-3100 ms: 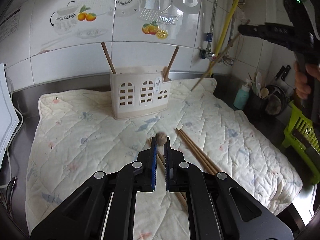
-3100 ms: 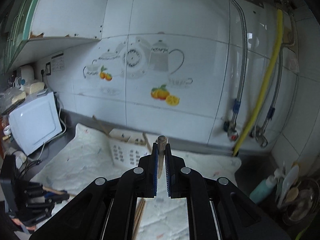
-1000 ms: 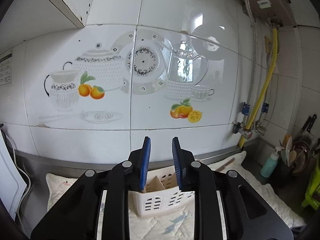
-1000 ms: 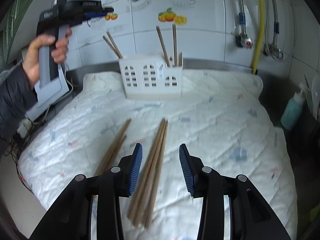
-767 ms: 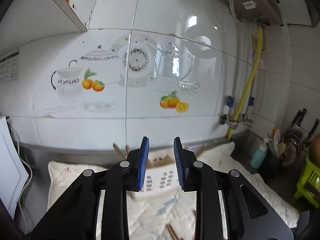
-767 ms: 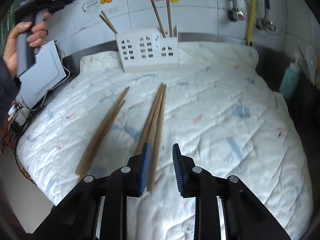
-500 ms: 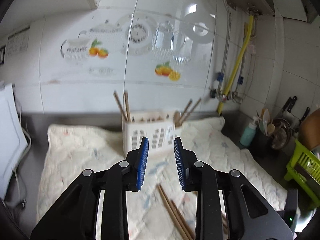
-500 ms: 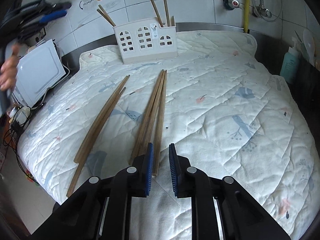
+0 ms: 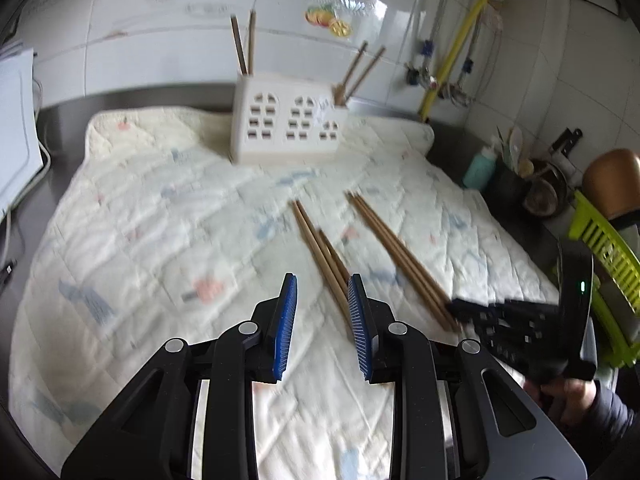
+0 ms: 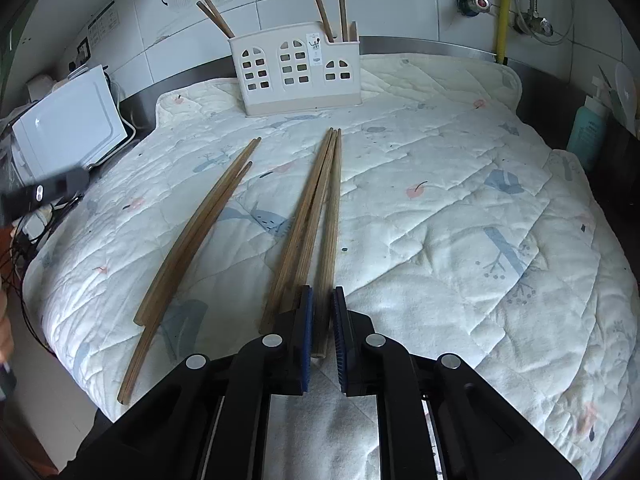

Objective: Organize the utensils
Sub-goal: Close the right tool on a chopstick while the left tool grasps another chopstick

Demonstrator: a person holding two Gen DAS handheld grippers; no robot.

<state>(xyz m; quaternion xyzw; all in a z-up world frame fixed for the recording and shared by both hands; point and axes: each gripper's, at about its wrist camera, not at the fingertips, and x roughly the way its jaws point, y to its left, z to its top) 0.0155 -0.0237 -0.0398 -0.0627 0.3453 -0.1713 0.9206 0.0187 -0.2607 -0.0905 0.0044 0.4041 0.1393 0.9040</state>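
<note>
A white utensil holder (image 10: 298,74) with arched holes stands at the back of the quilted mat, with chopsticks upright at both ends; it also shows in the left wrist view (image 9: 286,126). Two groups of wooden chopsticks lie on the mat: a left pair (image 10: 200,236) and a right bundle (image 10: 316,216). My right gripper (image 10: 320,320) is low over the bundle's near end, jaws narrowly apart around one chopstick (image 10: 329,256), not clearly clamped. My left gripper (image 9: 320,312) is open and empty above the mat, near the left pair (image 9: 320,256).
A white appliance (image 10: 68,124) stands left of the mat. A teal bottle (image 10: 588,128) and a yellow pipe (image 10: 502,8) are at the right. A green rack (image 9: 600,240) and a utensil pot (image 9: 544,192) stand right in the left wrist view. The mat (image 10: 460,200) covers the steel counter.
My left gripper tilted down from the wall toward the mat, staying open. My right gripper lowered onto the right bundle and its jaws narrowed around one chopstick.
</note>
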